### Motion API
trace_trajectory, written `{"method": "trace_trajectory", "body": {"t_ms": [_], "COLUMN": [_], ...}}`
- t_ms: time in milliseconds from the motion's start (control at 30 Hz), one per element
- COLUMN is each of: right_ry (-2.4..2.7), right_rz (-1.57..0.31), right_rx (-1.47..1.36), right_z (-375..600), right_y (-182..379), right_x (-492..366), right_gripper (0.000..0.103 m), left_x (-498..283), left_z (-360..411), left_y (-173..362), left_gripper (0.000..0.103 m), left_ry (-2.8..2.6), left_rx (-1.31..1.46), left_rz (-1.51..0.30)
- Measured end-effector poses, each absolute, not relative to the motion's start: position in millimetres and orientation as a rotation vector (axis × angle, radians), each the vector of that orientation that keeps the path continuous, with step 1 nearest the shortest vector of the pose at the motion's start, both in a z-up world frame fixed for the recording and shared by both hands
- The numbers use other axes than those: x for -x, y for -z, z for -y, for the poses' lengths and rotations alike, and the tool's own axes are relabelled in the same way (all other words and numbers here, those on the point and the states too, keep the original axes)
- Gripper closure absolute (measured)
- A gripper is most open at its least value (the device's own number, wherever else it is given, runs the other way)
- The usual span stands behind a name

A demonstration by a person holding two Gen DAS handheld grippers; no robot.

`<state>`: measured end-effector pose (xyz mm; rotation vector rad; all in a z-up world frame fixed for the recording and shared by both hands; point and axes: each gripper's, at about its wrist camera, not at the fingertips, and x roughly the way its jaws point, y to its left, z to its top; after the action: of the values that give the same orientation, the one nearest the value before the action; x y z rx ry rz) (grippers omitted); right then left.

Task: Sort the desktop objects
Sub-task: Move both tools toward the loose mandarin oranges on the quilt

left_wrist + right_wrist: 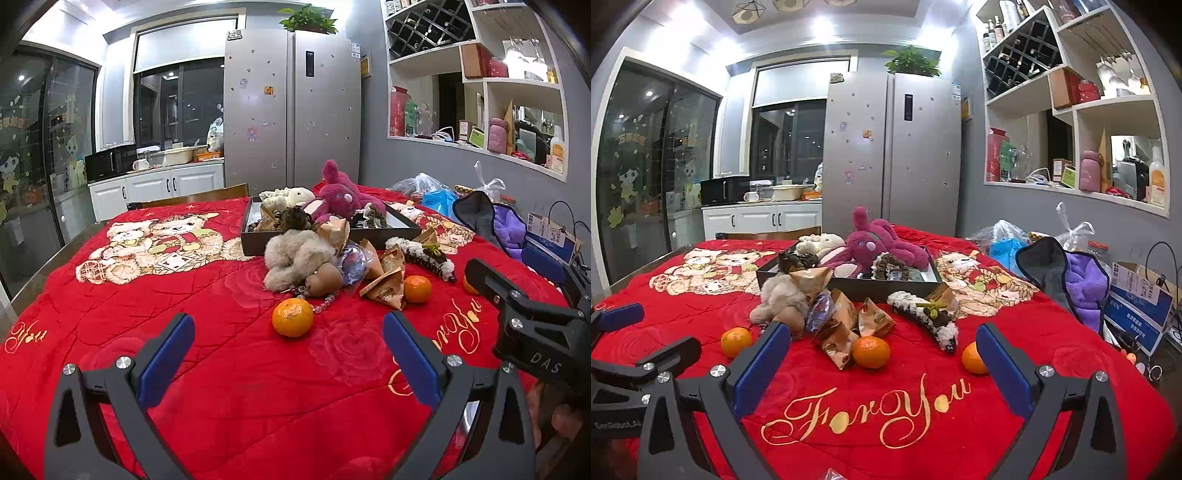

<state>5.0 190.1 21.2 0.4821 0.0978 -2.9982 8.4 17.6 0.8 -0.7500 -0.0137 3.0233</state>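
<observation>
Oranges (871,352): three loose on the red blanket (886,443), near side, awaiting sorting.
Tray (849,290): farther back, already collecting plush toys.
Left gripper (288,354): wide, empty.
Right gripper (882,369): wide, empty, facing the middle orange.

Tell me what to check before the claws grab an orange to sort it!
1. Left claw open and empty: ok.
2. Right claw open and empty: ok.
3. Nearest orange lies free on the red blanket, ahead of the left claw: ok.
4. Middle orange clear of the snack packets: not ok, it touches one.
5. Room left in the dark tray: cannot tell, plush toys fill much of it.
</observation>
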Motion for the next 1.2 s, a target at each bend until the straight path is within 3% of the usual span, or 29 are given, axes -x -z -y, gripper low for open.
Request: {"method": "trace_trajectory", "body": {"t_ms": [1200], "right_ry": [2.954], "right_rz": [-0.108], "right_rx": [-0.514], "right_z": [-186], "right_y": [-18], "right_x": [-2], "right_gripper": [0.000], "left_x": [9], "left_z": [-17], "left_y": [9], "left_gripper": [0.000], "left_ry": [-2.948], "left_rx": [0.897], "left_rz": [0.036]}}
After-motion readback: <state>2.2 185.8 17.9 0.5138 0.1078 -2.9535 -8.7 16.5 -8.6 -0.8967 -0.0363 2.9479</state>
